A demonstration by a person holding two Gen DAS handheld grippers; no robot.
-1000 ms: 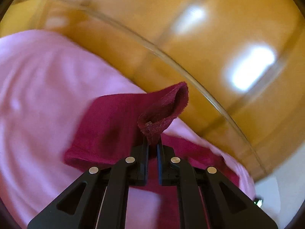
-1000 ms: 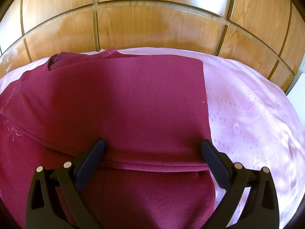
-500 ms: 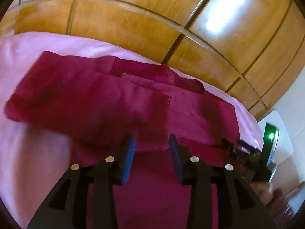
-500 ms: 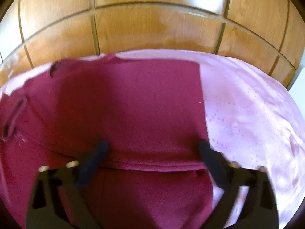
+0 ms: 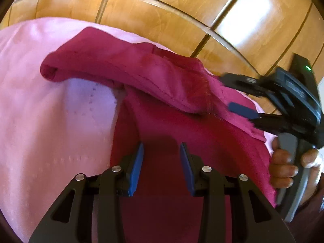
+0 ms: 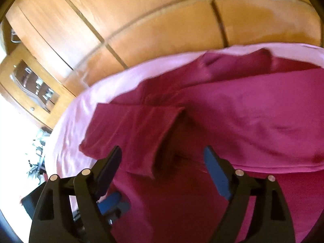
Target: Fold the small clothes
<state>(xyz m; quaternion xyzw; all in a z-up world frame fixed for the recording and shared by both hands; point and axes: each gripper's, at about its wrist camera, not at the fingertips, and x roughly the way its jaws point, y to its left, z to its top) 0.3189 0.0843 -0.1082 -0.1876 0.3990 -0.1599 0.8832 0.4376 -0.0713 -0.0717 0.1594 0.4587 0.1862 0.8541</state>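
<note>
A dark red garment (image 5: 182, 125) lies spread on a pink sheet (image 5: 50, 121), with one sleeve (image 5: 113, 68) folded across its body. My left gripper (image 5: 162, 147) hovers open over the body, and nothing sits between its blue pads. My right gripper (image 6: 162, 154) hangs above the folded sleeve's cuff (image 6: 141, 137). Its jaws are opening and the pads press on nothing. In the left wrist view the right gripper (image 5: 237, 95) reaches in from the right edge, blurred, close to the sleeve's end, with a hand (image 5: 283, 164) on its handle.
Glossy wooden panels (image 5: 182, 16) rise right behind the bed. A glass-fronted wooden cabinet (image 6: 34, 85) and a bright window area (image 6: 18, 141) lie to the left. Bare pink sheet (image 6: 66, 125) borders the garment on the left.
The left gripper let go of the sleeve corner it was pinching, opened and sank toward the body. The sleeve now lies folded across. The right gripper swung left and its jaws narrowed somewhat.
</note>
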